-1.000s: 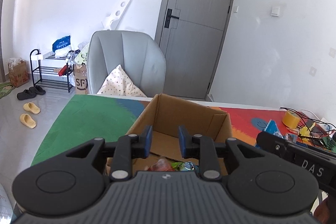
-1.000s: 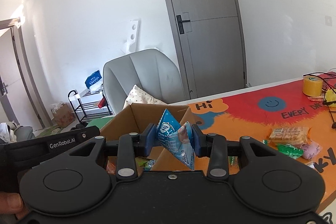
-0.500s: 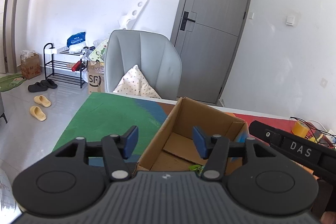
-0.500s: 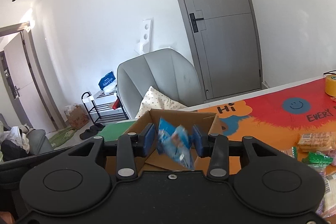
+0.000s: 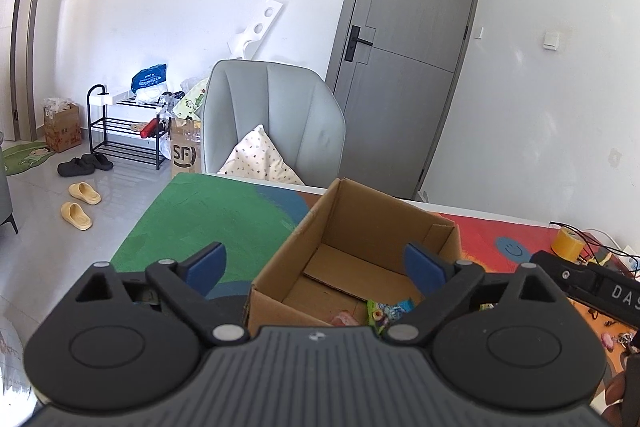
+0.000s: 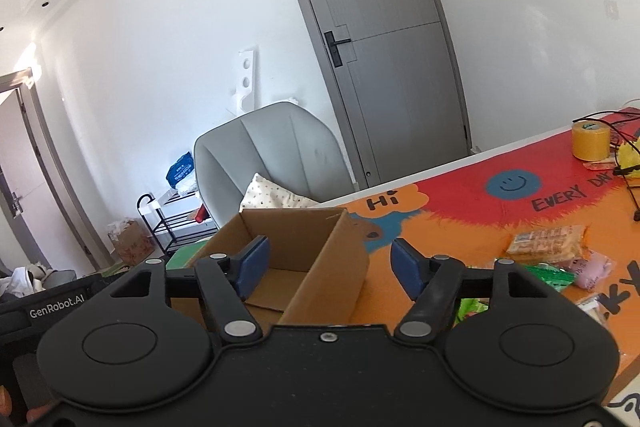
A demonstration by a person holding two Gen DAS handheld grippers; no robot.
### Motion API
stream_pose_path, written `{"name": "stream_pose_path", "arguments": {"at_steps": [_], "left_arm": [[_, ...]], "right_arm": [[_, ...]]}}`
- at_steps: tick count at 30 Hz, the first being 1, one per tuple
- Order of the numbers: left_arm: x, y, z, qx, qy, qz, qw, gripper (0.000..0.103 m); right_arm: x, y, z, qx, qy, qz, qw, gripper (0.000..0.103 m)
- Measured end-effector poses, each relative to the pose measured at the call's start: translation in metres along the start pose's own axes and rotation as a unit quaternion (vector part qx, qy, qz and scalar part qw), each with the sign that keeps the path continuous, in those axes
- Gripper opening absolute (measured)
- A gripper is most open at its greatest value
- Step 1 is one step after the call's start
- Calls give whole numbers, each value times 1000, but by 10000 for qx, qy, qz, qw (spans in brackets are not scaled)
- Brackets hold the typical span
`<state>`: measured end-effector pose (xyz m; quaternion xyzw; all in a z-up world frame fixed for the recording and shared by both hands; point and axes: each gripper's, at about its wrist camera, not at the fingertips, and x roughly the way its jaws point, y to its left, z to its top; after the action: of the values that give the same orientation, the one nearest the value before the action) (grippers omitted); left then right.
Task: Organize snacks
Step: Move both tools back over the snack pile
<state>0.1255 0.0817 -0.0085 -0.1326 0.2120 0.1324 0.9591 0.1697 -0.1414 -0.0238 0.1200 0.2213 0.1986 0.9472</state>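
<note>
In the left wrist view, the left gripper [image 5: 316, 265] hangs over the cardboard box [image 5: 384, 219], blue fingers spread wide, holding nothing; snack packets [image 5: 386, 311] lie on the box floor. In the right wrist view, the right gripper [image 6: 330, 263] straddles the box's [image 6: 332, 267] right wall, likewise wide apart and empty; more snacks [image 6: 546, 247] lie on the table mat [image 6: 460, 215] right of the box.

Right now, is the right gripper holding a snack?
No: in the right wrist view the right gripper has its jaws spread wide with nothing between them, only the cardboard box behind.
</note>
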Motion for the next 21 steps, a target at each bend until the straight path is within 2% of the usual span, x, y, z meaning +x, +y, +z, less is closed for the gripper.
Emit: {"name": "stream_pose_path", "arguments": {"at_steps": [16, 21], "left_arm": [[-16, -43, -20, 214, 117, -320, 9992, 99], [-21, -63, -27, 350, 144, -480, 9981, 99]], "right_arm": [[-50, -63, -4, 385, -221, -558, 9975, 82], [-64, -84, -5, 533, -292, -719, 9956, 83]]}}
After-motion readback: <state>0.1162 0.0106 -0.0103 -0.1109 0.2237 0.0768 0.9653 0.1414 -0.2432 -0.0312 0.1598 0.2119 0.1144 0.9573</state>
